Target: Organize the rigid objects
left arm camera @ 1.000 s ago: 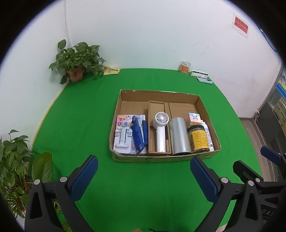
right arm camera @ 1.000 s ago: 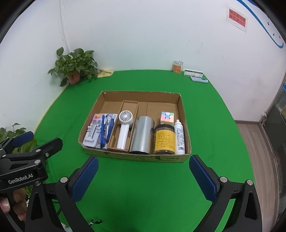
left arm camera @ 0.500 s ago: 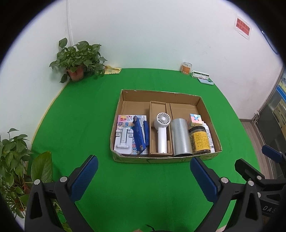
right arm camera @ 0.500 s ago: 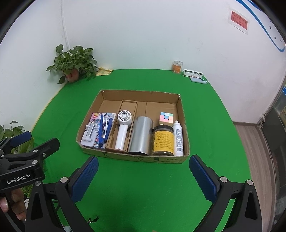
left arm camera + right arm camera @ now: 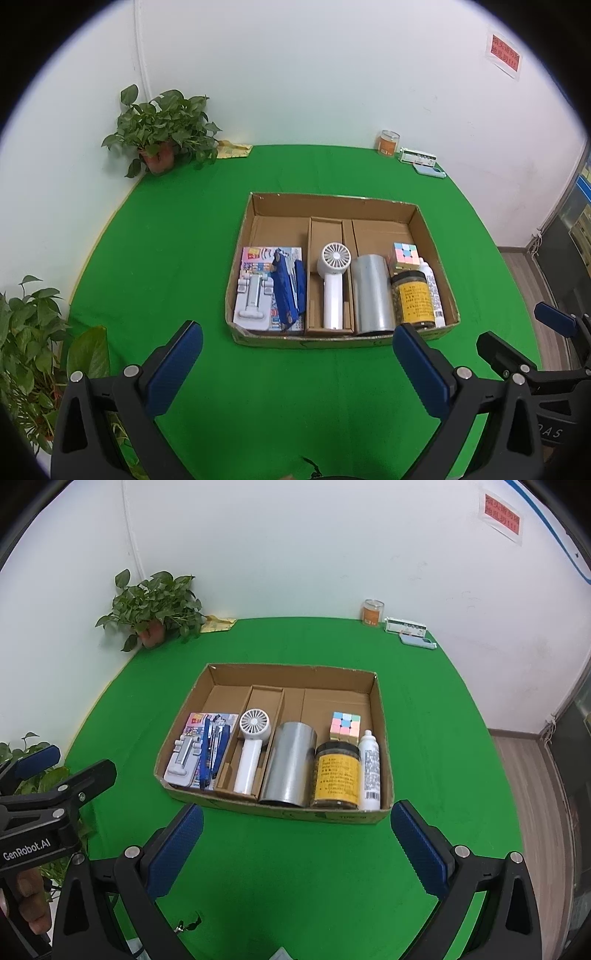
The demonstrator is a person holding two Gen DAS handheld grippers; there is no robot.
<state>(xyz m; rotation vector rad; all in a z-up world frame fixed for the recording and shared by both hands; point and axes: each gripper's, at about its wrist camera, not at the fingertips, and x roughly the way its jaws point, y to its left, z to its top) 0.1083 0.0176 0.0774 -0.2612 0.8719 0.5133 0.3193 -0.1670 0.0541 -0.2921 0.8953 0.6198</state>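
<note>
Both jaws of the left gripper (image 5: 297, 363) stand wide apart and empty in the left wrist view, hanging over bare green cloth just in front of the cardboard box (image 5: 332, 201). Inside that box, along its near wall, lie a packaged phone stand (image 5: 255, 295) with blue pens (image 5: 286, 290) at the left end, a white hand fan (image 5: 332, 280) in the narrow middle slot, then a metal can (image 5: 371, 291), a yellow-labelled jar (image 5: 413, 299), a white bottle (image 5: 432, 291) and, behind the jar, a puzzle cube (image 5: 404, 254). From the right wrist view, the right gripper (image 5: 297, 840) is likewise spread wide and holds nothing, also short of the box's near wall; the left gripper shows at the left edge, well clear of the box. Nothing rigid lies loose on the cloth near the box, so the sorting looks finished or nearly so. If anything is left, the next move would be a straightening nudge inside the box, calling for a forward reach over the near wall.
</note>
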